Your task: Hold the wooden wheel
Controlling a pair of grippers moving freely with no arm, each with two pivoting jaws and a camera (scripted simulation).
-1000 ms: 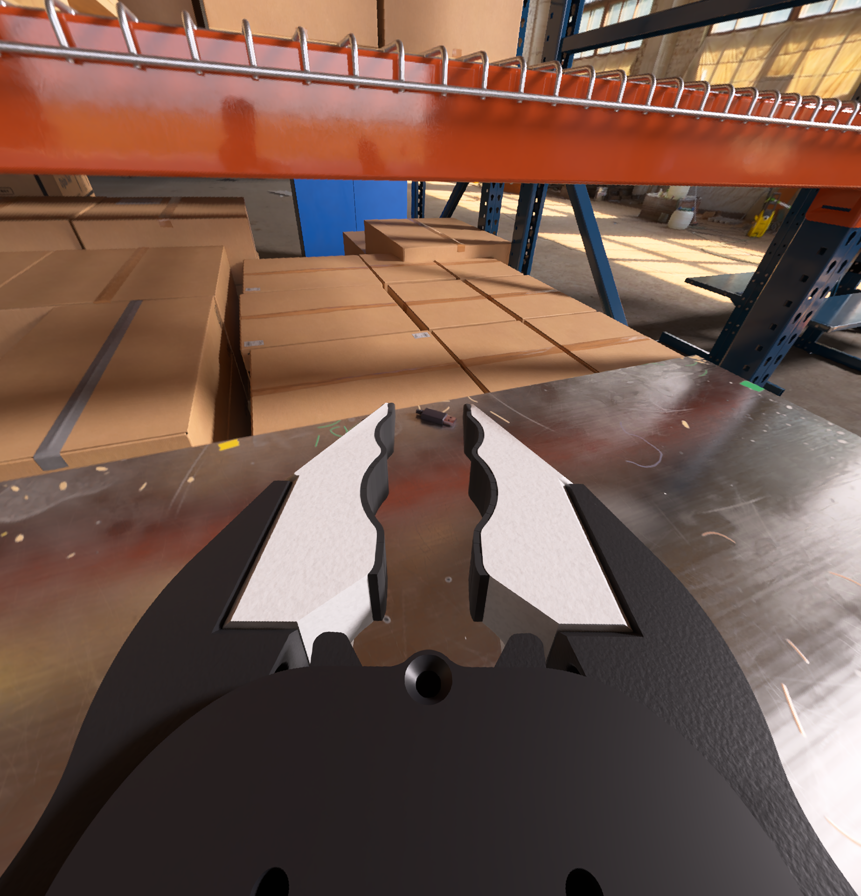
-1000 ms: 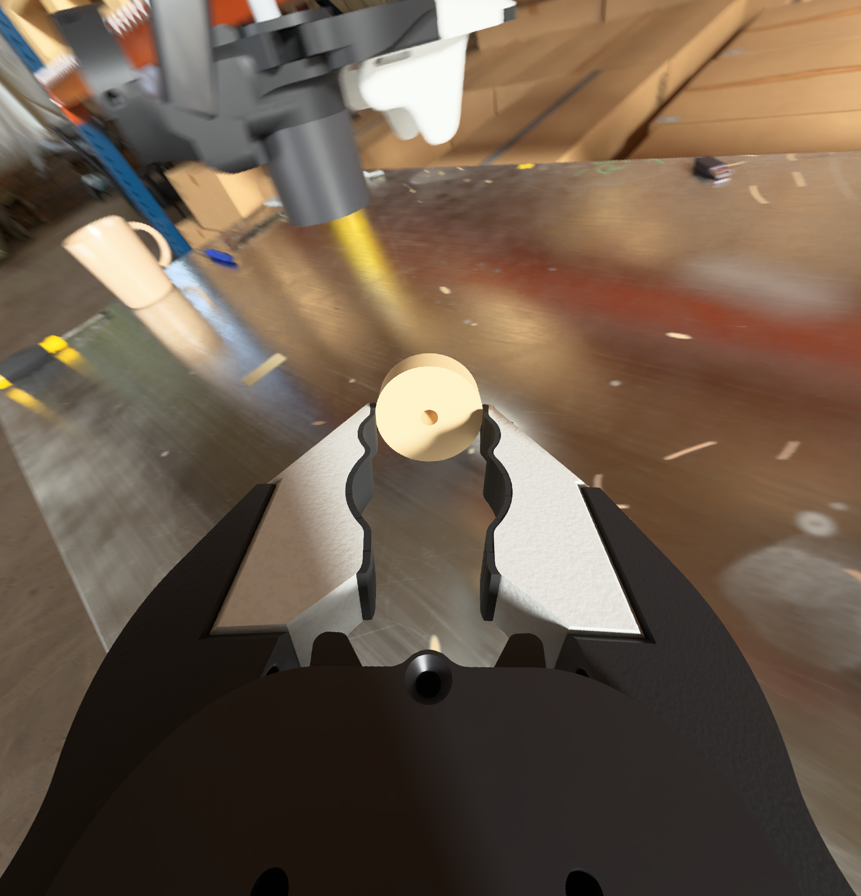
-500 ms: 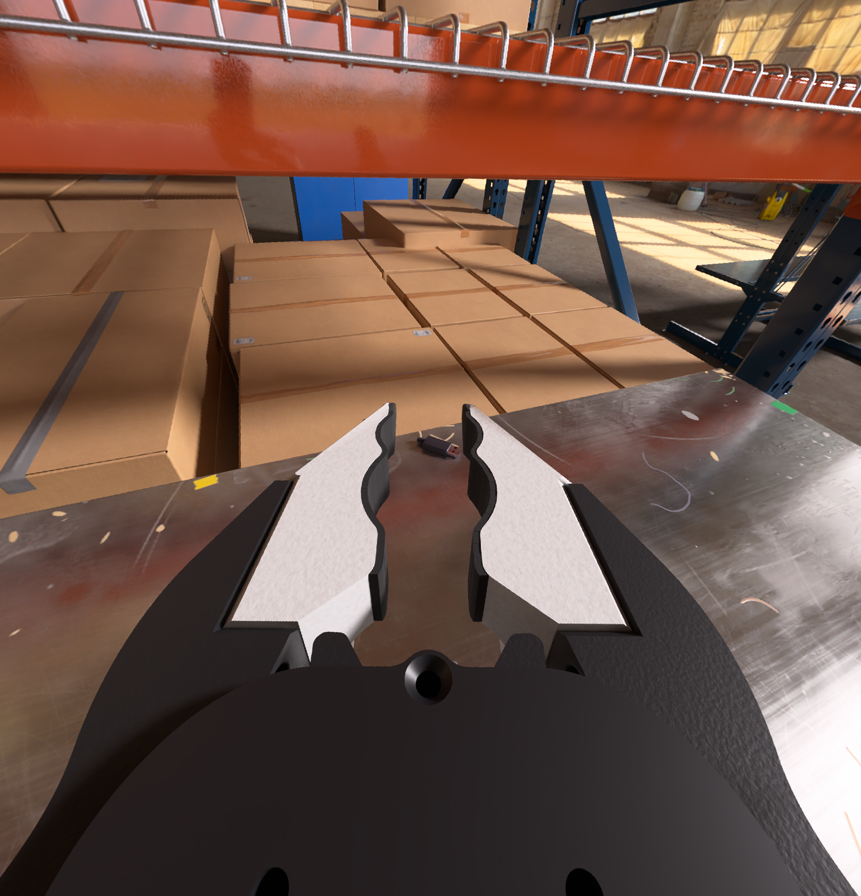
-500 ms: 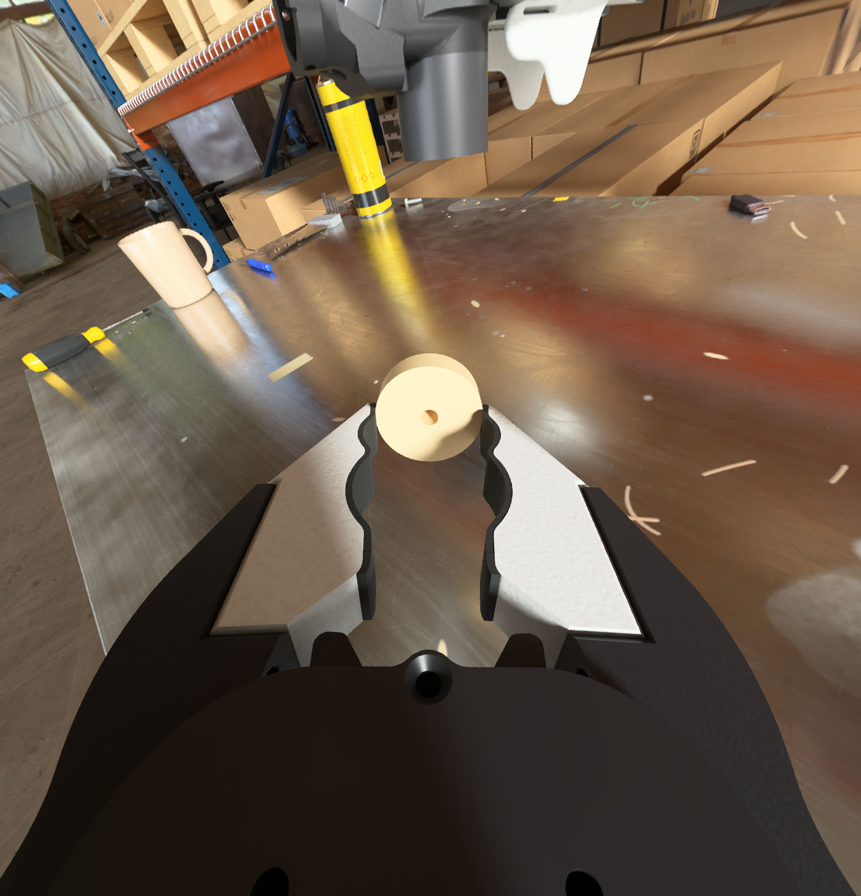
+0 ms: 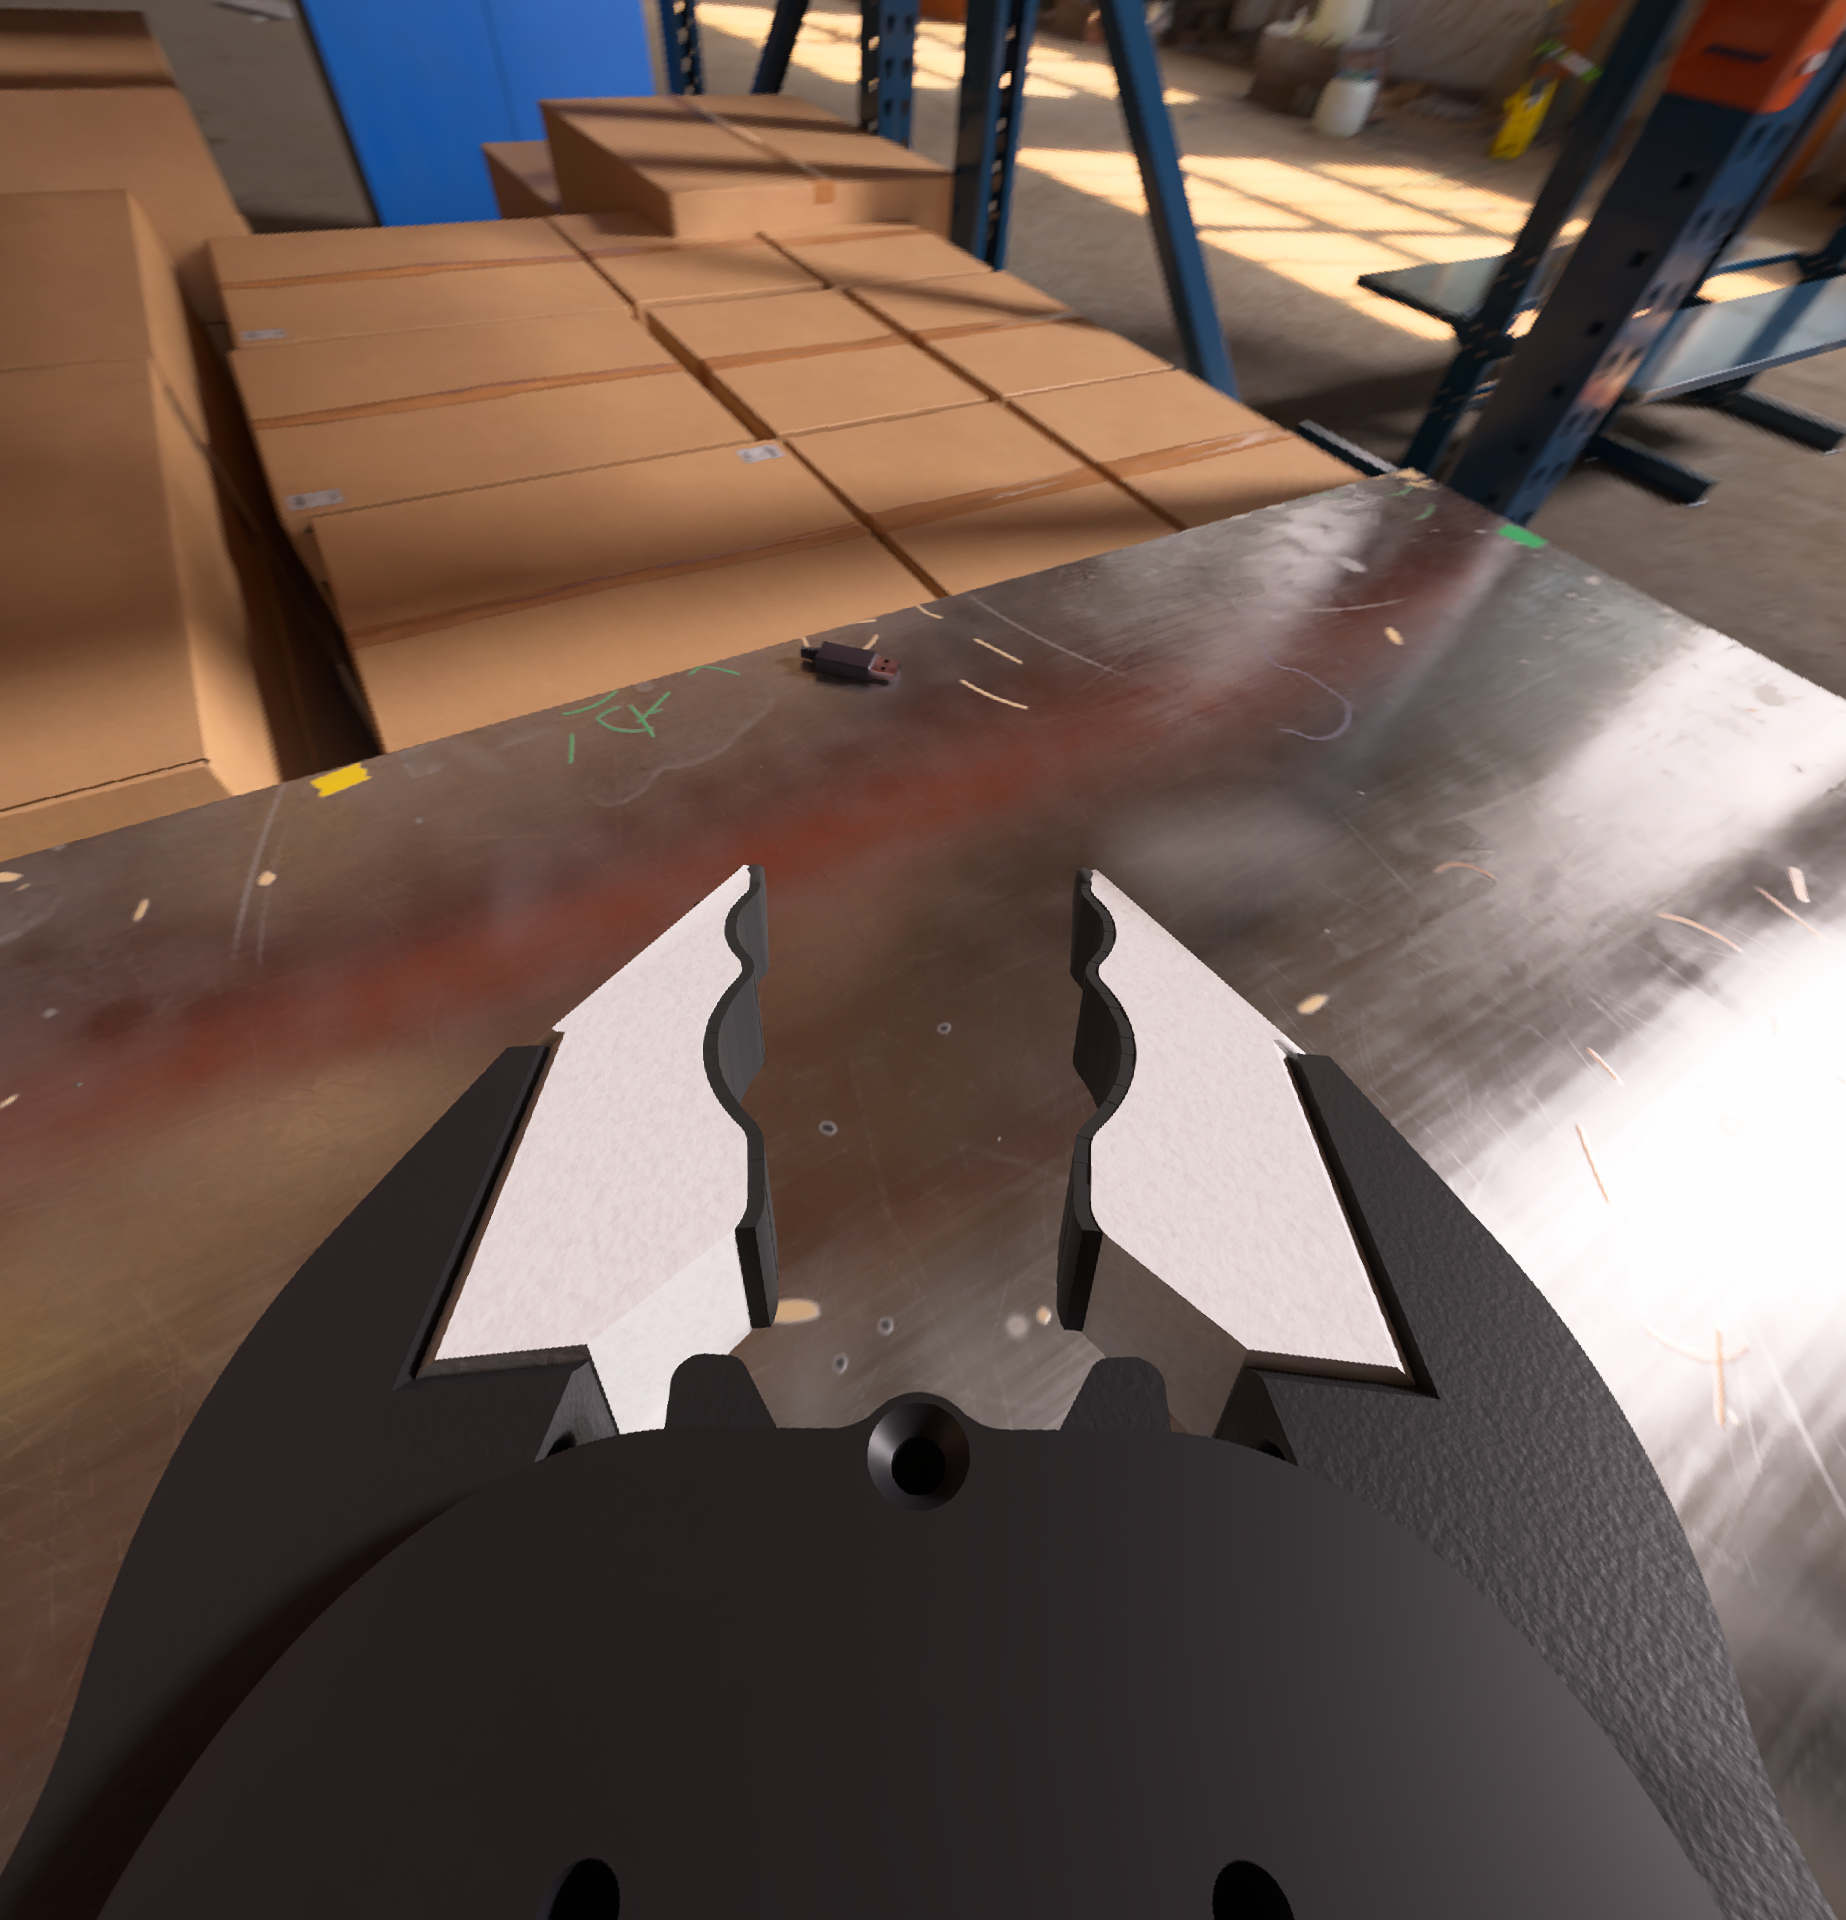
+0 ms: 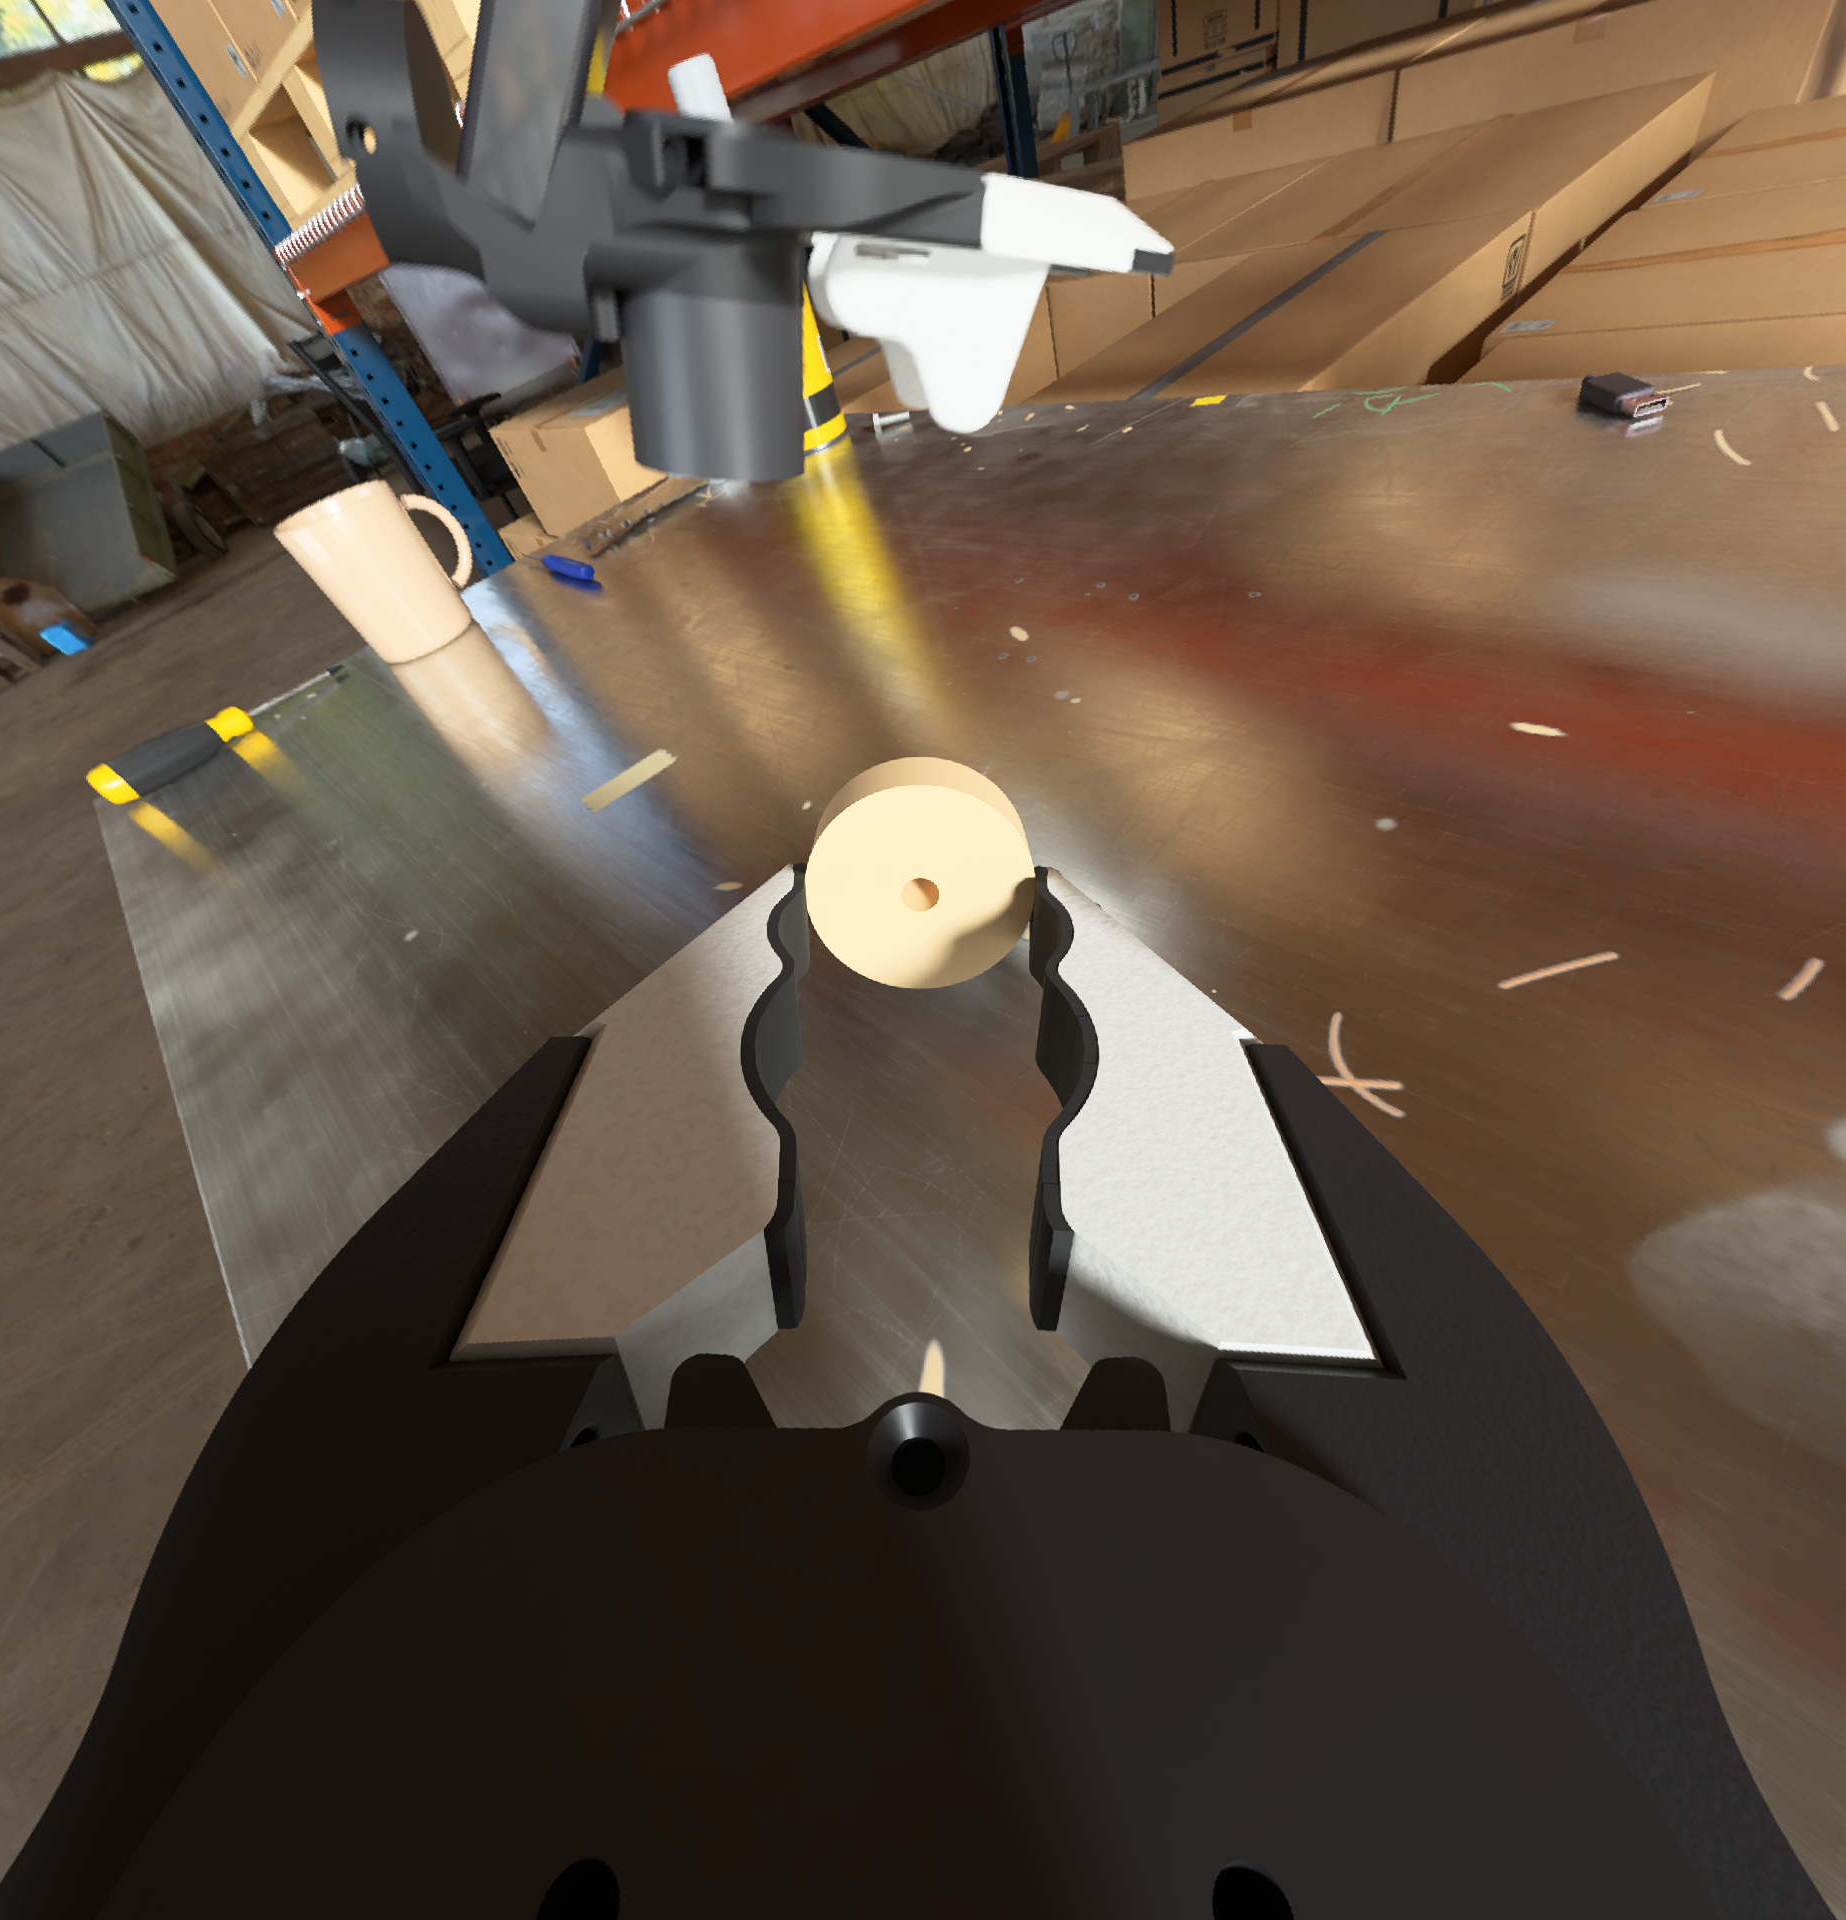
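Scuffed metal table (image 6: 1314, 727) in a warehouse. Right tool (image 6: 917, 883) pinches the wooden wheel (image 6: 917, 894) at its fingertips, lifted clear; keep squeeze steady, level. Left tool (image 5: 919, 883) wide open, empty. Mug (image 6: 379, 571) far left.

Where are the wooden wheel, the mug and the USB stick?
wooden wheel (image 6: 914, 899): right wrist view, flat face beside the centre hole, held between the fingers.
mug (image 6: 379, 571): right wrist view, cream side wall, at the table's left edge.
USB stick (image 5: 846, 663): left wrist view, dark body, near the table's far edge.
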